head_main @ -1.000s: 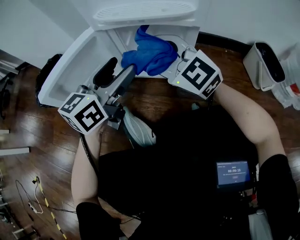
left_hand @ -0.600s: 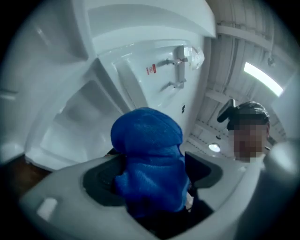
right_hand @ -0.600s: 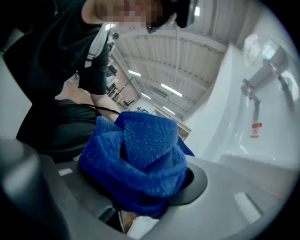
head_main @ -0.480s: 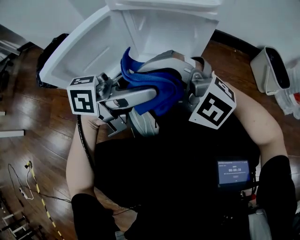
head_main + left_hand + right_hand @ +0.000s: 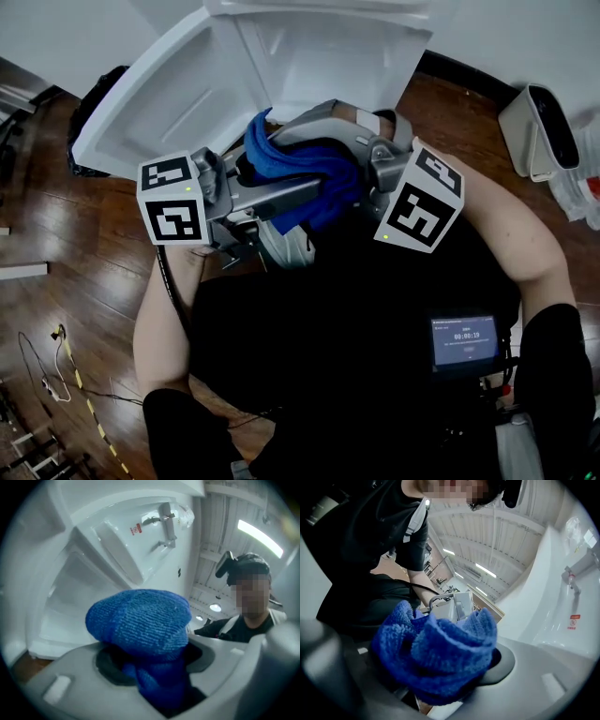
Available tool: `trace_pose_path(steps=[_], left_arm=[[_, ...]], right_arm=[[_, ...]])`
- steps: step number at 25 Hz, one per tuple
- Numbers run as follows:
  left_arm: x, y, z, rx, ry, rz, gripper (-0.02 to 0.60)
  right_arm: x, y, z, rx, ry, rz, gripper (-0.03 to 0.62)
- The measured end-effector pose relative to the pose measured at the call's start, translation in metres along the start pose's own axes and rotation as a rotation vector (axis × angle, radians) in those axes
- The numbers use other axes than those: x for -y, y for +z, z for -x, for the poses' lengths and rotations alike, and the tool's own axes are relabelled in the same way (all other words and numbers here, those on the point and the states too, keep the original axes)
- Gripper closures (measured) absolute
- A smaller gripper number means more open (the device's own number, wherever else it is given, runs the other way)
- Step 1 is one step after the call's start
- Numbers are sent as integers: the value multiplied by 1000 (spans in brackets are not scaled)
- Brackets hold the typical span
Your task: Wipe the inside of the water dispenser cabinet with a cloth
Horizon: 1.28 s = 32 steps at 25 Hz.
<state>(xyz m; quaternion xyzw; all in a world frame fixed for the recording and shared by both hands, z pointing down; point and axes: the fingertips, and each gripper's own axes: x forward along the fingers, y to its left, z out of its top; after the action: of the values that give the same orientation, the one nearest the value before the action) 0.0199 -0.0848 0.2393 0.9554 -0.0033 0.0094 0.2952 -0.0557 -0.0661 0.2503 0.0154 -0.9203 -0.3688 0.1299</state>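
A bunched blue cloth (image 5: 300,173) hangs between my two grippers, just in front of the open white water dispenser cabinet (image 5: 319,56). My left gripper (image 5: 314,187) reaches in from the left; its jaws have just been closing and now press on the blue cloth (image 5: 140,620). My right gripper (image 5: 323,141) comes in from the right, facing the left one. Its jaws have just been opening, and the blue cloth (image 5: 436,653) still lies loosely between them. In the left gripper view the cabinet's bare white inside (image 5: 93,597) shows behind the cloth.
The cabinet door (image 5: 159,103) stands swung open to the left. A white bin (image 5: 544,127) sits on the wooden floor at the right, and a dark object (image 5: 98,122) lies beside the door. Cables (image 5: 66,375) trail at lower left. A small screen (image 5: 464,339) glows on my right forearm.
The cloth came out of the cabinet as both grippers drew back toward me and met. The left gripper swung in from the lower left and took hold of the cloth.
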Motion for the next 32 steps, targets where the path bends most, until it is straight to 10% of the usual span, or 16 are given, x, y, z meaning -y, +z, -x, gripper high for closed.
trace_pose_path(steps=[4, 11, 17, 21, 25, 32], left_arm=[[1, 22, 5, 42, 90, -119, 374], [-19, 61, 33, 211, 287, -227, 380], [-93, 81, 65, 274, 885, -466, 380], [-124, 102, 52, 281, 1110, -678, 379], [-157, 117, 56, 331, 1243, -654, 377], [-193, 120, 65, 433, 1345, -621, 377]], right_arm=[[22, -5, 8, -48, -28, -19, 200], [43, -36, 48, -136, -73, -115, 240], [78, -34, 116, -110, -347, -277, 398], [133, 6, 174, 77, -715, -268, 447], [149, 5, 220, 148, -940, -246, 477], [140, -29, 212, 102, -866, -312, 493]])
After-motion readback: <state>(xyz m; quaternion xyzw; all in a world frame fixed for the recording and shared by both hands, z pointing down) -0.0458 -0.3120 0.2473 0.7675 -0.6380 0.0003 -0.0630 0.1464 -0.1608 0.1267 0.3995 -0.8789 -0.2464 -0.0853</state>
